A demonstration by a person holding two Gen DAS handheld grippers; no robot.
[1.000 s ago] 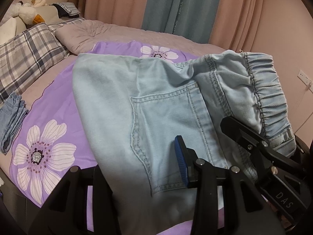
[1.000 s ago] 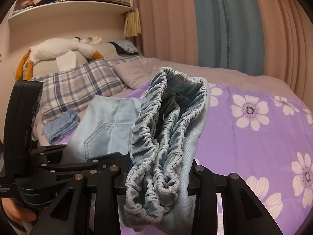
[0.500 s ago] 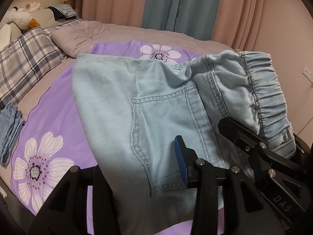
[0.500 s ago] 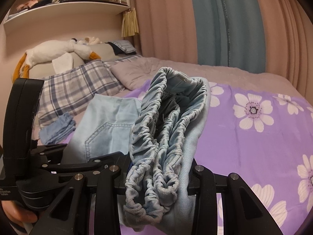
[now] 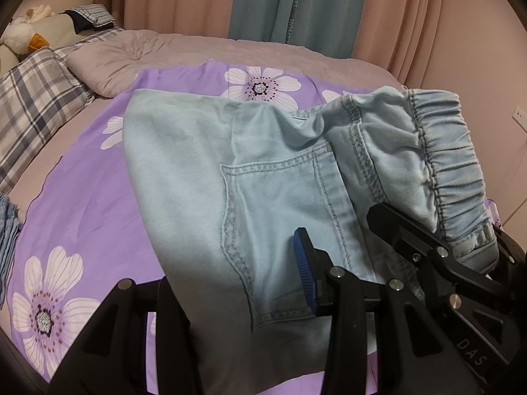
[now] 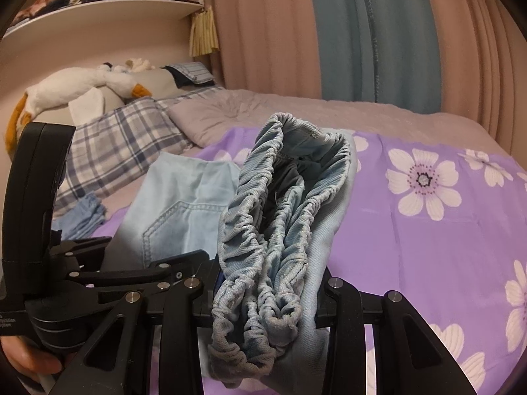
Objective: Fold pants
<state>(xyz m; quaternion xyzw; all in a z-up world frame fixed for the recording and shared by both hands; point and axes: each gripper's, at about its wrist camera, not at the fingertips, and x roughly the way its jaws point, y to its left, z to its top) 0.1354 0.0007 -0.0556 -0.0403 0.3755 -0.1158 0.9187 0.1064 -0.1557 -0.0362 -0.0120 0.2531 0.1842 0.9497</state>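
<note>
The pants (image 5: pixel 263 177) are being gripped at the waistband by both tools: left hand-held gripper (image 5: pixel 243 283) clamped beside the pocket, right hand-held gripper (image 6: pixel 263 293) clenched on bunched elastic. The legs are being draped over the purple floral bedspread (image 6: pixel 428 230).
</note>
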